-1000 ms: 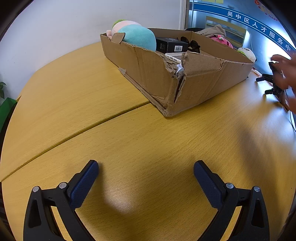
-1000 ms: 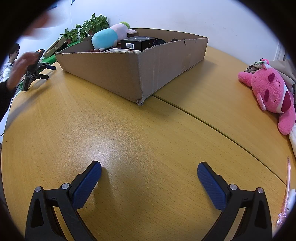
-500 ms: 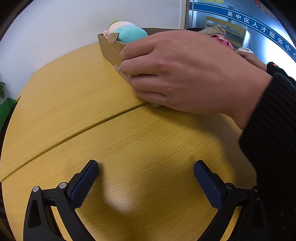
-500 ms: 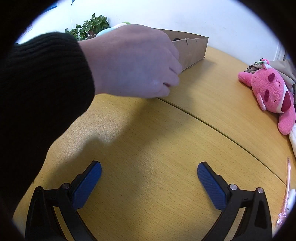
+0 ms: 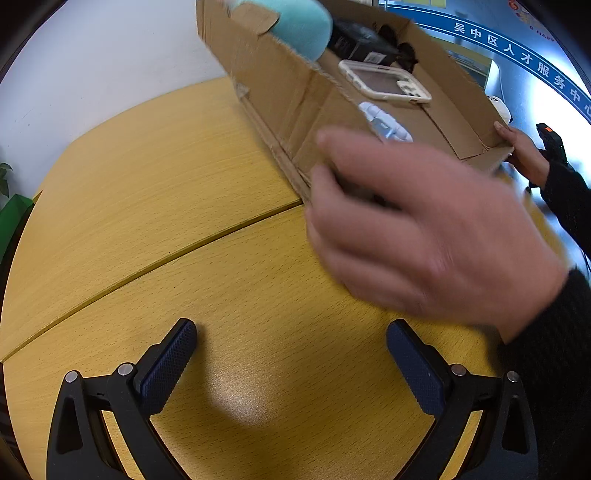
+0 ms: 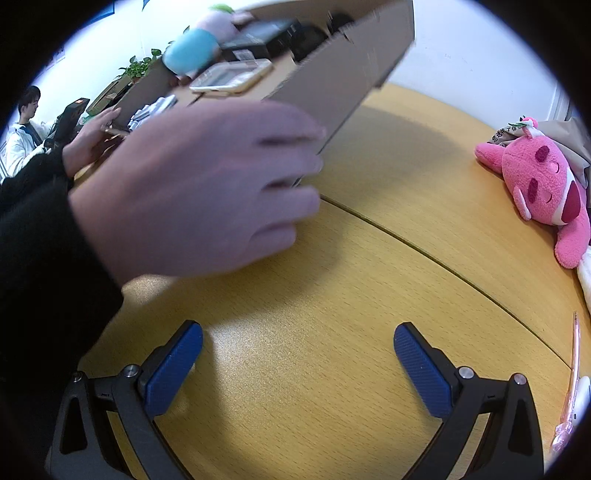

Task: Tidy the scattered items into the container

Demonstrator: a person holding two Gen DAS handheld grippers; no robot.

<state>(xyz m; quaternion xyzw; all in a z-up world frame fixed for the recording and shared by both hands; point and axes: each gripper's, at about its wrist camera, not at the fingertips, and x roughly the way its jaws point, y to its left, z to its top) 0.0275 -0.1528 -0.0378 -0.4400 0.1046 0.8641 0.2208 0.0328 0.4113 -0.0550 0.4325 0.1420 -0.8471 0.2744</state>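
A brown cardboard box (image 5: 295,96) (image 6: 347,70) is tilted up off the wooden table, held by two bare hands (image 5: 424,229) (image 6: 199,184). Inside it lie a teal plush (image 5: 303,26), a black box (image 5: 354,40), a white phone case (image 5: 384,81) and a small white item (image 5: 388,122). My left gripper (image 5: 291,354) is open and empty, low over the table in front of the box. My right gripper (image 6: 299,362) is open and empty too. A pink plush (image 6: 543,188) lies on the table at the right.
A pink pen (image 6: 570,384) lies at the right table edge. A seam (image 5: 147,266) runs across the yellow table. A second person (image 6: 22,136) sits far left beside a black device (image 6: 70,118). Green plants (image 6: 140,66) stand behind.
A hand reached in, grasped the box's near corner and, with a second hand at the far end, tipped the box up toward the cameras. Both grippers stayed still and open.
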